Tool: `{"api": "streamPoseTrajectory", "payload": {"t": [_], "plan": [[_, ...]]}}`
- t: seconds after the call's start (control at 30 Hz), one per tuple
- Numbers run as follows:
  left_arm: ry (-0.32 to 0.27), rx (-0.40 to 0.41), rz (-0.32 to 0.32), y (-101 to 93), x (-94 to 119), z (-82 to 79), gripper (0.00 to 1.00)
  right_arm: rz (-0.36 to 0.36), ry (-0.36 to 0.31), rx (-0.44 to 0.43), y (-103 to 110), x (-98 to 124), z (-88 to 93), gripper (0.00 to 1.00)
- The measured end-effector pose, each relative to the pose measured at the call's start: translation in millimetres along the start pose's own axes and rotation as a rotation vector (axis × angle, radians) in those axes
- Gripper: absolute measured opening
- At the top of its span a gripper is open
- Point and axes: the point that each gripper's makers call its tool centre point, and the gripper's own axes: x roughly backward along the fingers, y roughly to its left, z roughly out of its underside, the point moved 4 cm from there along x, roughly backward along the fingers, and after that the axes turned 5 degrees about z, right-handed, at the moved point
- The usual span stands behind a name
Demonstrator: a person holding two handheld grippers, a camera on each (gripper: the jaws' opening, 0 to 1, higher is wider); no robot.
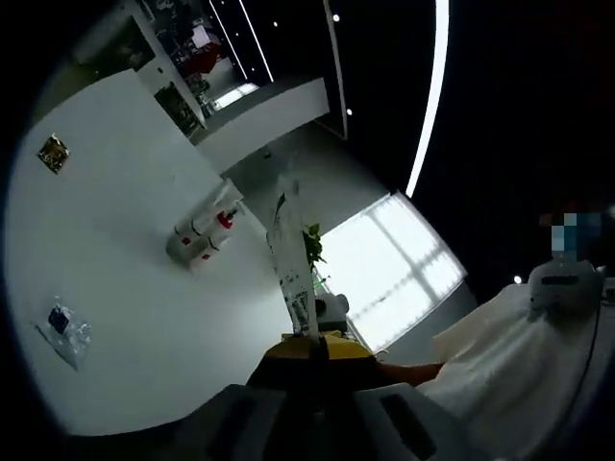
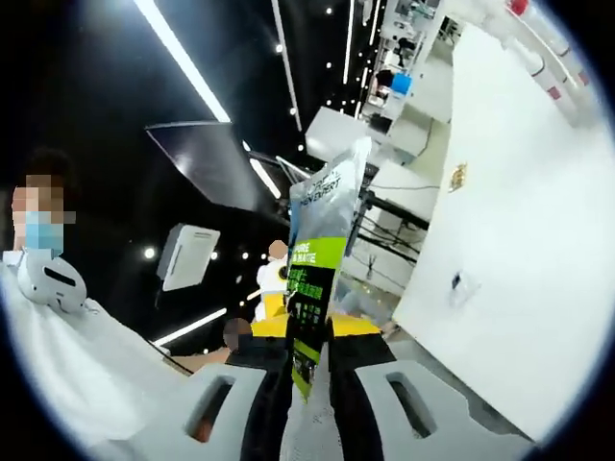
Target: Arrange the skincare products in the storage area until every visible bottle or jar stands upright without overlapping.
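- White and green, with black print: the flat sachet (image 2: 317, 279) is pinched near its bottom edge between the closed fingers of the right gripper (image 2: 309, 384) and rises from them, lifted well off the white bench (image 2: 519, 250).
- In the left gripper view a thin sachet-like pack (image 1: 291, 269) shows edge-on, rising from the closed fingers of the left gripper (image 1: 317, 357). Whether this is the same pack held by both grippers or a second one, I cannot tell.
- Both cameras are strongly tilted, so the bench runs steeply across each view. Judge "upright" against the bench surface, not the frame.
- On the bench in the left gripper view lie white tubes with red caps (image 1: 207, 230), apparently on their sides, a small dark sachet (image 1: 65, 327) near the edge, and a small gold-brown item (image 1: 52, 153) well apart from both.
- The step in hand looks like carrying the pack to a free spot for placing. The task seems far from done, since the tubes are not standing.
- To do it well, level the hands first, then lower the pack onto bare bench away from the tubes, so nothing overlaps.
- A thin, floppy sachet is likely to fold or topple. Set its base flat and ease the grip off slowly.
- Keep every product within the workspace.
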Motion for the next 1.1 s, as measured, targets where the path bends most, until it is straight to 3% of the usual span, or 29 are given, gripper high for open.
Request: {"api": "streamPoseTrajectory", "payload": {"t": [0.03,0.1,0.23,0.3,0.47,0.53,0.67,0.83,0.93,0.97,1.0,1.1], "plan": [[-0.003,-0.001,-0.01,1.5,0,-0.7,0.01,-0.055,-0.014,-0.037,6,2,-5.3,0.01],[-0.016,0.004,-0.018,2.2,-4,-1.7,0.02,-0.027,0.001,-0.002,2,2,-6.7,0.01],[0.033,-0.067,-0.185,17.9,-6,3.7,0.07,0.032,0.053,0.091,-6,5,-10.7,0.0],[0.06,-0.139,-0.26,22.7,-7,6.1,0.15,0.045,0.022,0.108,-8,8,-19.2,0.0],[0.231,-0.375,-0.46,40.0,-3,17.2,0.31,0.084,-0.045,0.074,-23,15,-44.0,0.0],[0.312,-0.482,-0.589,52.2,2,20.8,0.31,0.1,-0.043,0.055,-31,15,-51.0,0.0],[0.416,-0.594,-0.651,63.4,-1,34.1,0.31,0.128,-0.03,0.07,-41,12,-62.1,0.0],[0.463,-0.736,-0.752,81.5,-1,33.4,0.34,0.157,-0.028,0.078,-56,5,-76.3,0.0],[0.43,-0.738,-0.795,92.8,-1,31.8,0.34,0.19,-0.032,0.072,-69,1,-84.8,0.0],[0.44,-0.709,-0.837,100.8,2,32.4,0.34,0.206,-0.028,0.066,-74,-1,-87.3,0.0],[0.49,-0.673,-0.905,107.6,14,35.0,0.33,0.219,-0.027,0.065,-79,-2,-89.4,0.0],[0.503,-0.668,-0.901,109.7,13,36.7,0.33,0.253,-0.022,0.063,-94,-6,-96.6,0.0]]}}
